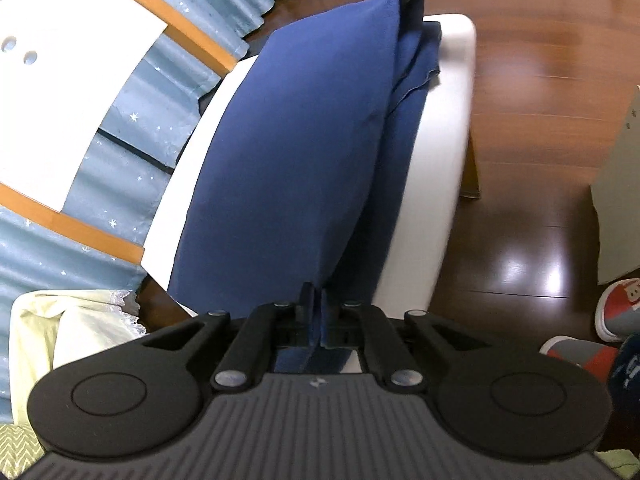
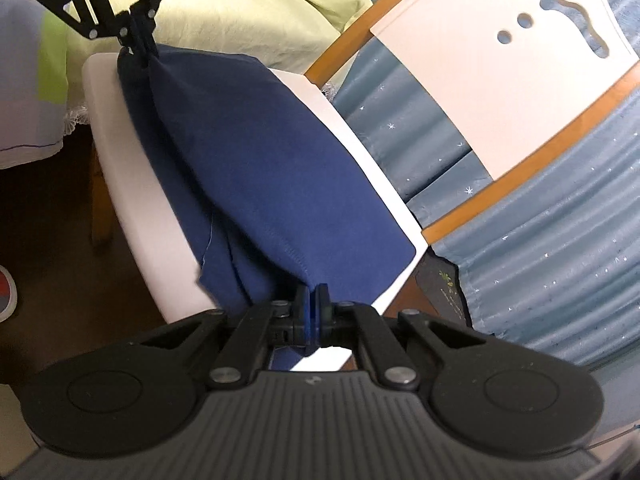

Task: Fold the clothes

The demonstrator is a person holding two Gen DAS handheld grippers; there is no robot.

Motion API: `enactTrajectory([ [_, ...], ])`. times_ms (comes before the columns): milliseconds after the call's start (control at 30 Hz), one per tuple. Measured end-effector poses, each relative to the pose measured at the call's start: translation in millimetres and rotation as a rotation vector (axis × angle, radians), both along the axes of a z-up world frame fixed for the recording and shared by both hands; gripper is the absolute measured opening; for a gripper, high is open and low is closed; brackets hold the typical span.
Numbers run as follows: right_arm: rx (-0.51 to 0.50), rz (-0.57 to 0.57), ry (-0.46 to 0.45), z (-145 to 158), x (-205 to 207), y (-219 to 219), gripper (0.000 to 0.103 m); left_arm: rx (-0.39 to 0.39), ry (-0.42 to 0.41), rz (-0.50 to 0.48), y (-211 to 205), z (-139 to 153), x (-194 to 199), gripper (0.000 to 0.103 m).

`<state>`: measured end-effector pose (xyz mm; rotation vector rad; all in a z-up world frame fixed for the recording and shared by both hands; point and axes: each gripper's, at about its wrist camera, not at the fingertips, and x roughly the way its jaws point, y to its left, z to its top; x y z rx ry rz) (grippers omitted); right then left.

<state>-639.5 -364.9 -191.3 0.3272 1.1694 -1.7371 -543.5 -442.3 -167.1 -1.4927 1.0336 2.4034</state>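
Both the left claw and right claw pinch the smooth, doubled navy garment taut.

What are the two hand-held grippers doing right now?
Left hand-held gripper: closed on the blue cloth.
Right hand-held gripper: closed on the same blue cloth.

no readable text, labels or numbers anywhere

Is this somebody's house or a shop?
Most likely a home, maybe a bedroom: star-patterned blue curtains, a wooden floor, and what looks like bedding beside the white chair holding the blue garment.
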Motion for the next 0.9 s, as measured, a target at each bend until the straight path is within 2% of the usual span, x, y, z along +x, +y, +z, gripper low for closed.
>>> enactTrajectory([
  [133, 0.051, 0.017, -0.021, -20, 4, 1, 0.001, -0.031, -0.027, -0.026, 8, -24, 4, 0.0],
  [200, 0.089, 0.034, -0.013, -38, 8, 0, 0.002, -0.03, -0.017, -0.018, 8, -25, 4, 0.0],
  [300, 0.118, 0.037, 0.006, -41, 10, -5, 0.004, -0.001, -0.006, -0.004, 4, -10, 9, 0.0],
  [367, 0.116, 0.028, -0.017, -28, 10, -6, 0.012, 0.035, 0.019, 0.027, 0, 11, 10, 0.0],
  [400, 0.1, 0.024, -0.04, -16, 10, -5, 0.023, 0.063, 0.038, 0.059, -3, 22, 9, 0.001],
  [433, 0.066, 0.003, -0.069, -5, 7, -3, 0.025, 0.095, 0.058, 0.094, -5, 33, 7, 0.001],
  [567, -0.092, -0.139, -0.222, 25, -11, -1, 0.022, 0.263, 0.102, 0.227, -14, 50, -9, 0.004],
  [633, -0.157, -0.238, -0.343, 27, -28, -7, 0.016, 0.244, 0.044, 0.221, -12, 41, -2, 0.005],
  [667, -0.172, -0.255, -0.376, 28, -31, -6, 0.017, 0.227, 0.003, 0.216, -10, 35, 5, 0.008],
  [733, -0.195, -0.276, -0.405, 33, -32, 5, 0.015, 0.198, -0.075, 0.209, -8, 22, 17, 0.008],
  [767, -0.206, -0.296, -0.414, 35, -33, 8, 0.015, 0.219, -0.076, 0.225, -12, 21, 19, 0.008],
  [900, -0.259, -0.371, -0.441, 30, -42, 12, 0.016, 0.307, 0.034, 0.276, -23, 44, 4, 0.008],
])
